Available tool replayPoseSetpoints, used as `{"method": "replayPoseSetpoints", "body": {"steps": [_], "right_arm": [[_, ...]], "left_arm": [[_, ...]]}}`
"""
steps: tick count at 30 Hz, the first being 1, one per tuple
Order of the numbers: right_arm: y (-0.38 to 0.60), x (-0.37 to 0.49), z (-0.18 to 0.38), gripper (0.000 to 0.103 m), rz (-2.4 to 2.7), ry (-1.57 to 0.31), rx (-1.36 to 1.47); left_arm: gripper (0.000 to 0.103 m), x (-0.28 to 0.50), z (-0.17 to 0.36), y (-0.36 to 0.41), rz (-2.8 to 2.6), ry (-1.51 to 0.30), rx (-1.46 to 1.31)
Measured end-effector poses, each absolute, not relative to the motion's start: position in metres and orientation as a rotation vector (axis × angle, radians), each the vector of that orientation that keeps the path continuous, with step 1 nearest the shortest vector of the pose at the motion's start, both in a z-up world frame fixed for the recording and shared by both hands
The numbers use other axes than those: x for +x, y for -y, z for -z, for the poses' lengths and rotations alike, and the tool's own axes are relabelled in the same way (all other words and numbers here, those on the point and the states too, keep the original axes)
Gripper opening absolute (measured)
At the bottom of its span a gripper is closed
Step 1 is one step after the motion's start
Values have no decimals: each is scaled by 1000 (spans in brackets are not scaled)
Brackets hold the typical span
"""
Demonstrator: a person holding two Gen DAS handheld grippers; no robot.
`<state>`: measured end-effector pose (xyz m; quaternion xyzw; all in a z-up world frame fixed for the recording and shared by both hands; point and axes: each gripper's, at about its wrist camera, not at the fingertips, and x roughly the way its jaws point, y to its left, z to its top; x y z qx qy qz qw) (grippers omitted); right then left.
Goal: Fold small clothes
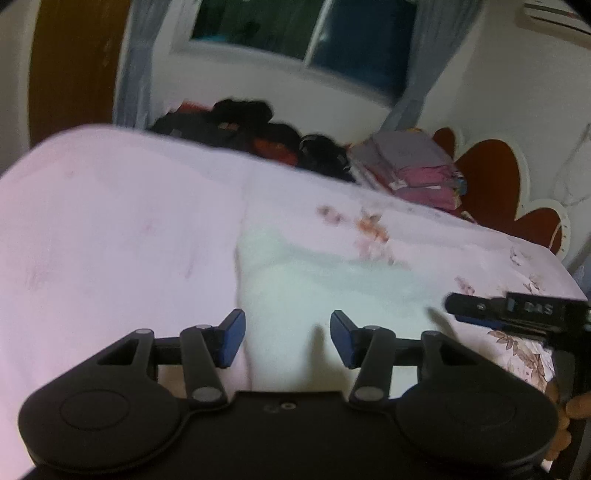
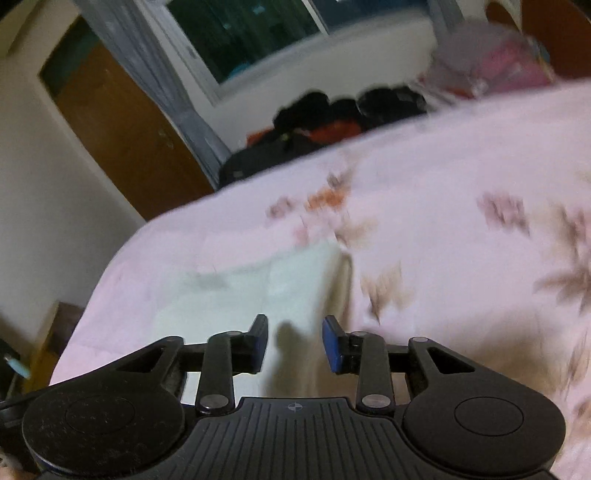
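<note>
Bed (image 1: 110, 229): the largest thing in both views, covered by a pink sheet with a brown and orange leaf print toward its right half.
Window (image 1: 295, 29): on the wall beyond the bed's far edge, dark glass, with grey curtains (image 1: 136, 74) hanging at both sides.
Door (image 2: 122, 122): brown wood, left of the window, past the bed's far left corner.
Dark pile (image 1: 251, 129): black and red items heaped along the bed's far edge, blurred.
Folded stack (image 1: 410, 166): grey and pink cloth, on the bed's far right, right of the dark pile.
White garment (image 1: 317, 280): the task's piece, lying flat on the bed near its near edge, pale against the pink sheet; its right edge is turned up a little in the right wrist view.
Left claw (image 1: 288, 339): jaws apart above the garment's near part, nothing pinched between them.
Right claw (image 2: 295, 343): jaws apart by a narrower gap over the garment's near right part, nothing visibly gripped.
</note>
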<state>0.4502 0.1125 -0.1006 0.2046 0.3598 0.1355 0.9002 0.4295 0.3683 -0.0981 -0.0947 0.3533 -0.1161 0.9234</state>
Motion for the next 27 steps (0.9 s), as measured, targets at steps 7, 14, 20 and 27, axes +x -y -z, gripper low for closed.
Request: {"method": "replayPoseSetpoints", "body": {"steps": [7,14,20,27], "right_arm": [[-141,494,119,33,-248,-783,389],[-136,496,134,33,-155,-826,310],[-133,434,101,33,-232,-776,301],[-148,374,120,33,-228,-851,193]], "left_arm": [[49,477,121,-352,238,-792,-196],[49,468,120,-357,229,-807,-194],[49,414,110,-364,271,-799,-173],[52,369,130,-349,295,-849,-108]]}}
